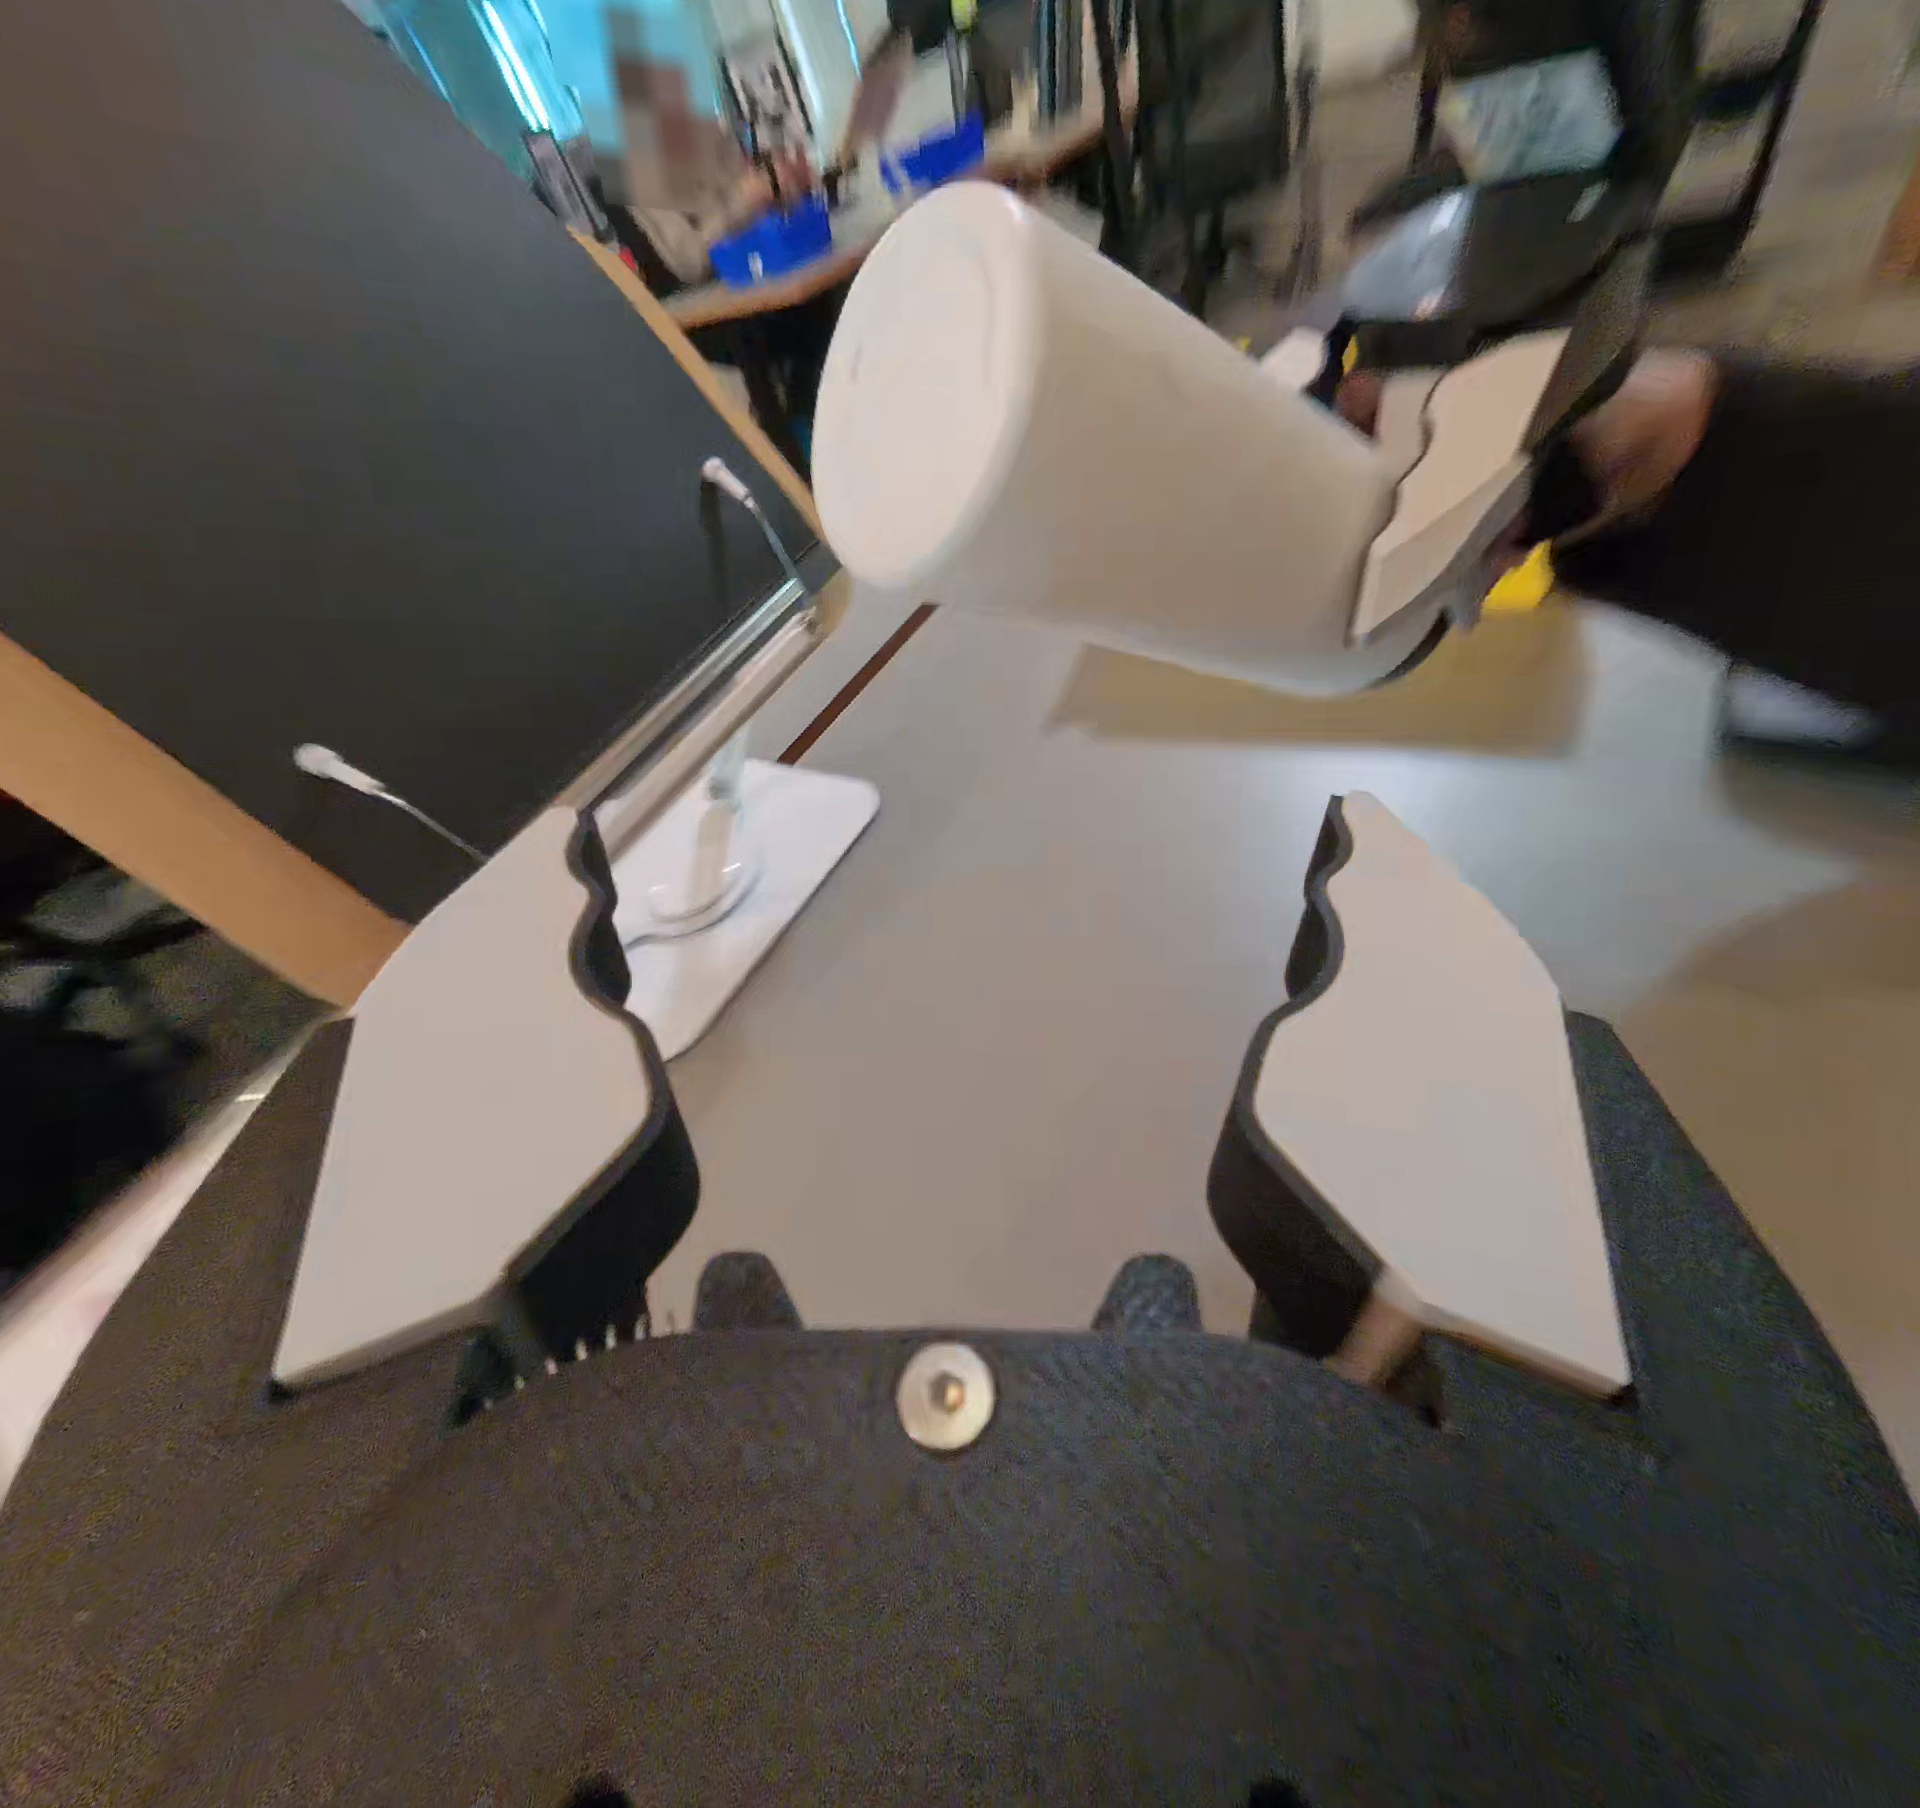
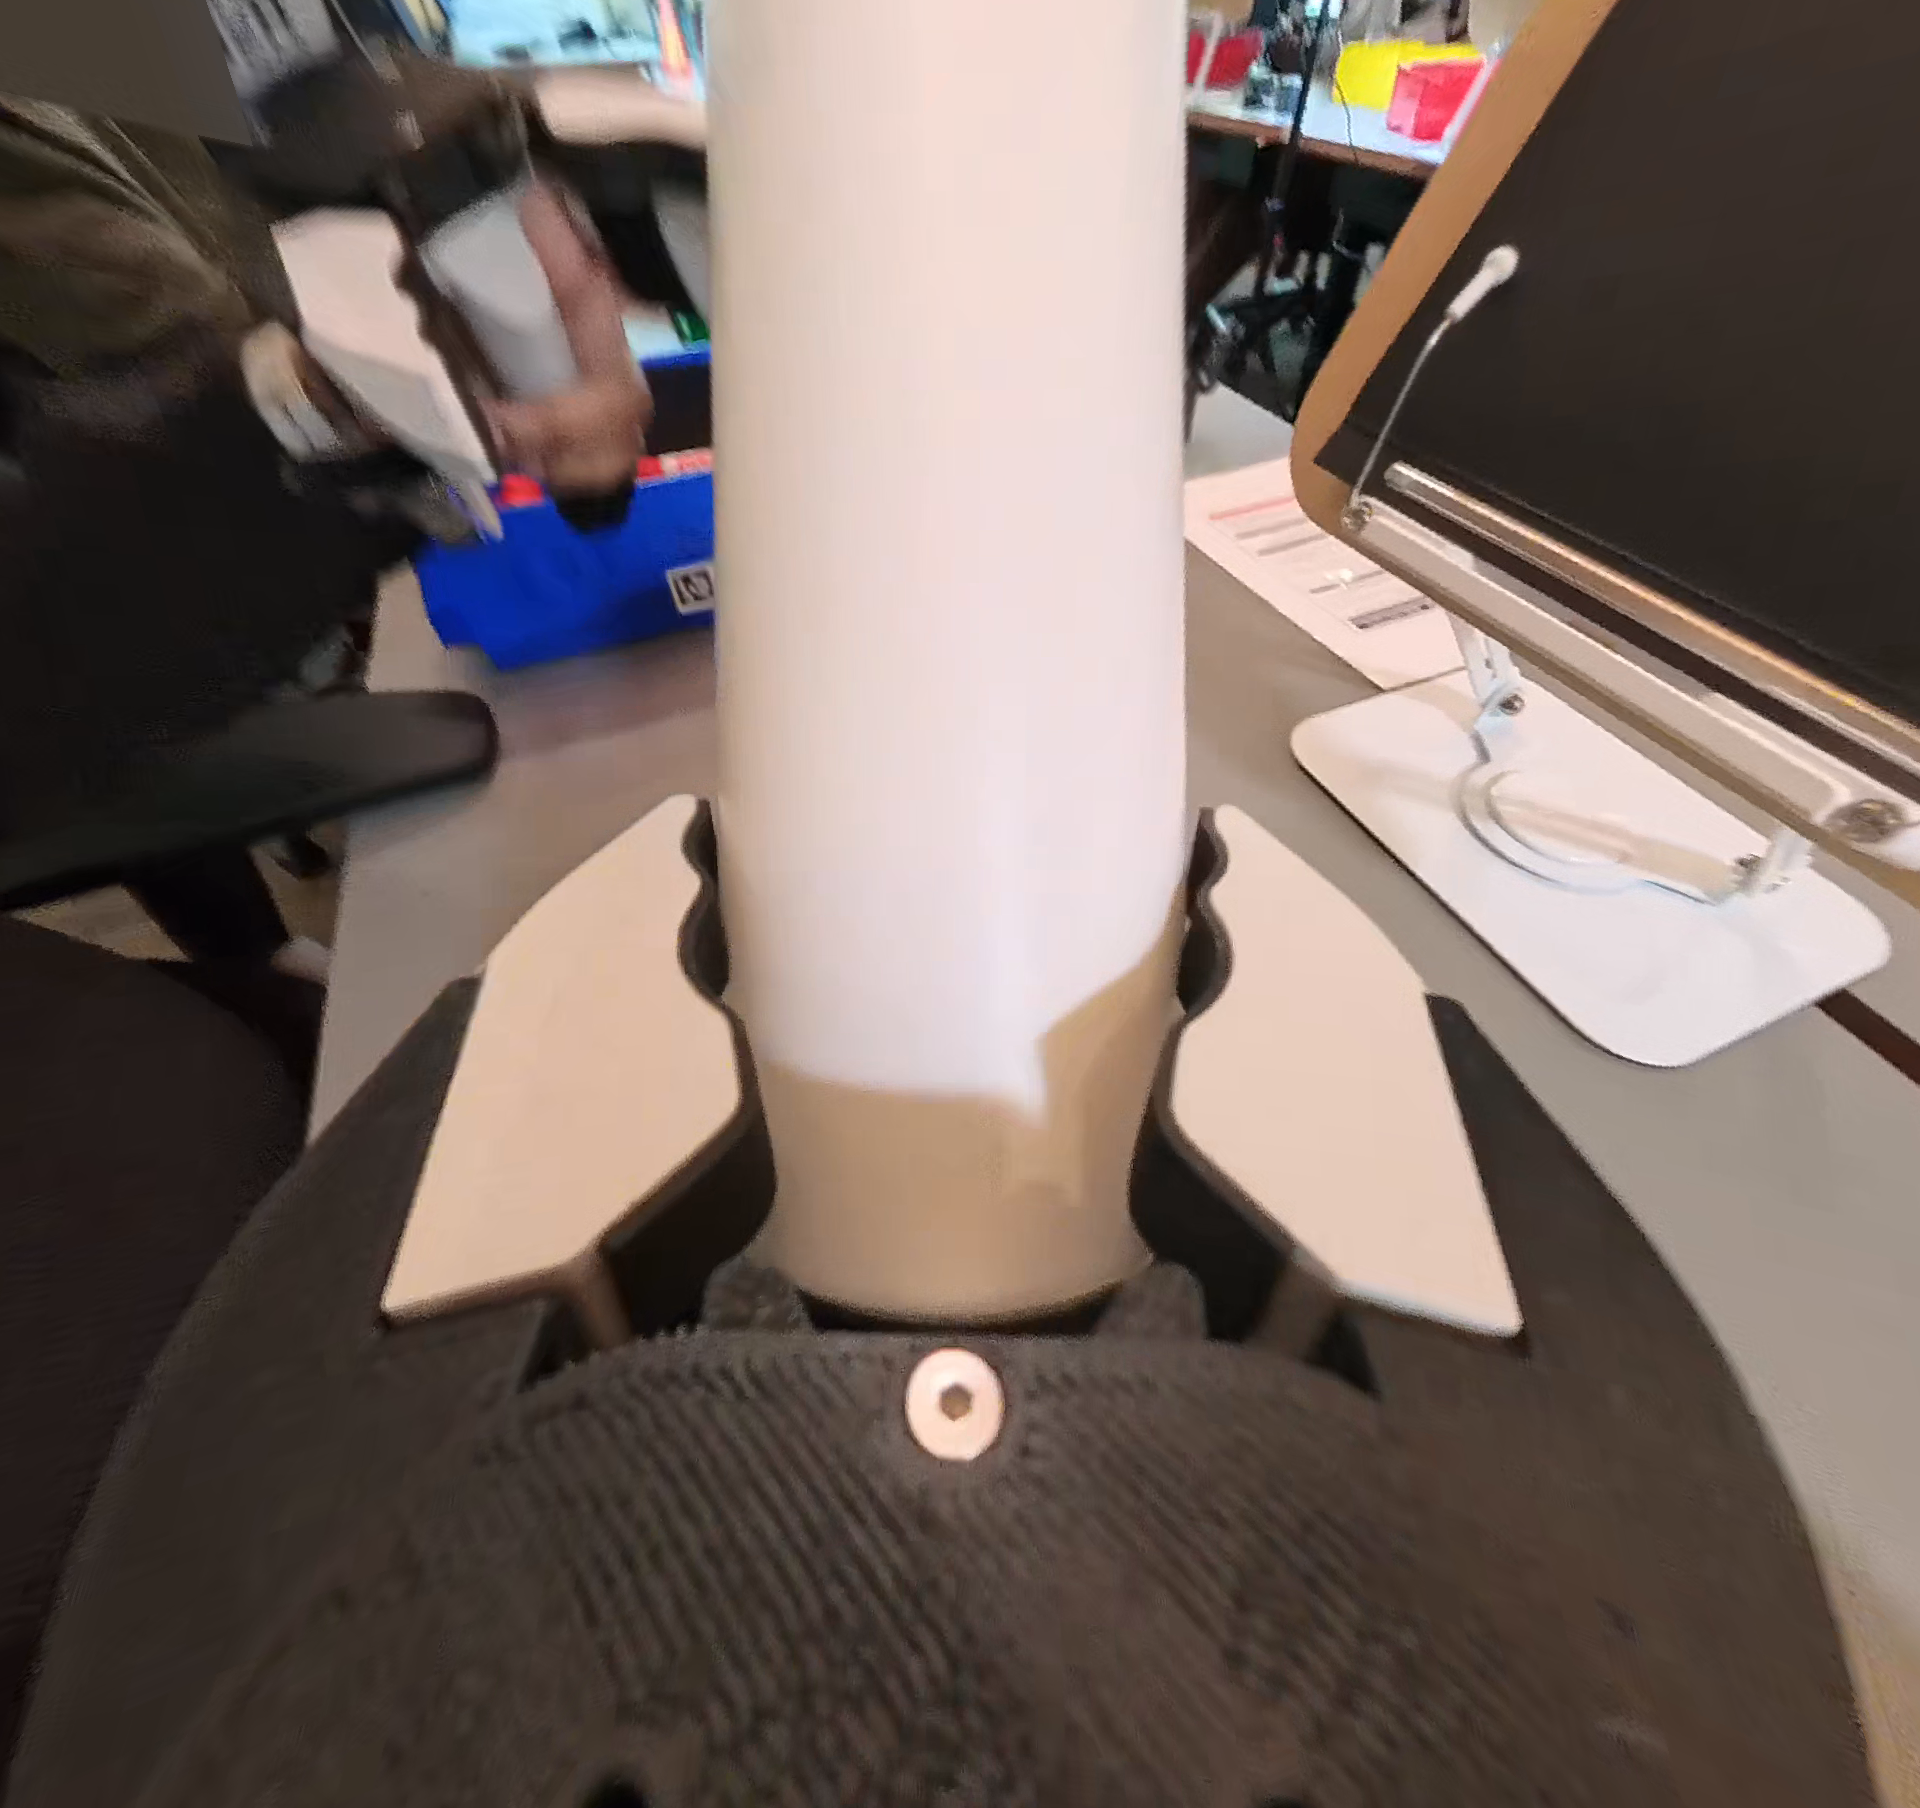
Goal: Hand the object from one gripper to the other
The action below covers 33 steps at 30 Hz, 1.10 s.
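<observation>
A tall white bottle (image 2: 945, 408) with a tan band at its near end is clamped between the fingers of my right gripper (image 2: 951, 823), pointing away from the camera. In the left wrist view the same bottle (image 1: 1091, 449) hangs tilted above the grey table (image 1: 1039, 1031), its flat end towards me, held by the right gripper (image 1: 1403, 511) at the upper right. My left gripper (image 1: 966, 823) is open and empty, below and short of the bottle. It shows blurred at the left of the right wrist view (image 2: 416, 345).
A dark screen (image 1: 312, 356) on a white stand (image 1: 727, 885) sits on the table's left; it also shows in the right wrist view (image 2: 1558, 875). A printed sheet (image 2: 1299, 563) lies beside it. A blue bin (image 2: 571, 584) and a chair armrest (image 2: 312, 750) are off the table.
</observation>
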Available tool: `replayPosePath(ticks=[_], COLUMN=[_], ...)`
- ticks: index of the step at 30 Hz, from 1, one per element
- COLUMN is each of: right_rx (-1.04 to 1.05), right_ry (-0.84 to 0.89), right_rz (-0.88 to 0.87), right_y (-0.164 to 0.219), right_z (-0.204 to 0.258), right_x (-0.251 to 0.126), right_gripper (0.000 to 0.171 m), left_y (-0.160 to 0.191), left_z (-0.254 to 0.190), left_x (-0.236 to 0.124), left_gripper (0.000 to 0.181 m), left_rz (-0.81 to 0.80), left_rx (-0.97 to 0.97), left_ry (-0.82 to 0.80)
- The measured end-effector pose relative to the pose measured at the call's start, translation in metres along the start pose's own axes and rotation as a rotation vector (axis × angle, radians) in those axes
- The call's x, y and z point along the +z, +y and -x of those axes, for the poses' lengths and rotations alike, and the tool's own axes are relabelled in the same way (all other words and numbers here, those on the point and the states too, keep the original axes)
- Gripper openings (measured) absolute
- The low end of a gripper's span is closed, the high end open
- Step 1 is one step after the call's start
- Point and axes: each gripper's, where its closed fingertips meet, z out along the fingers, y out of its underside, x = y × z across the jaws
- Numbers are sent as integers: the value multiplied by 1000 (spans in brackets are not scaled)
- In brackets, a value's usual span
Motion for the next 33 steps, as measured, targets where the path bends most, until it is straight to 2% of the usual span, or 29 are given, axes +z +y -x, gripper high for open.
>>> replayPosePath(ticks=[3,8,12,17,26,29,33], right_rx=[58,140,187,295,161,124,108], right_ry=[-60,-161,-218,-314,-321,-313,-314], right_rz=[-85,-124,-136,-233,-78,-22,-6], right_y=[-7,2,18,20,47,57,62], right_z=[5,21,32,48,81,89,91], right_x=[0,20,44,61,87,95,98], right_gripper=[87,87,87,87,88,88,88], left_y=[20,74,68,60,48,48,48], left_z=[-19,-36,-34,-36,-46,-47,-50], left_x=[-1,14,15,14,18,17,17], left_gripper=[121,118,118,119,119,99,96], left_rz=[-149,-173,-261,-336,-391,-417,-405], left_rx=[-234,-495,-626,-654,-735,-739,-698], left_ry=[48,108,145,144,184,193,191])
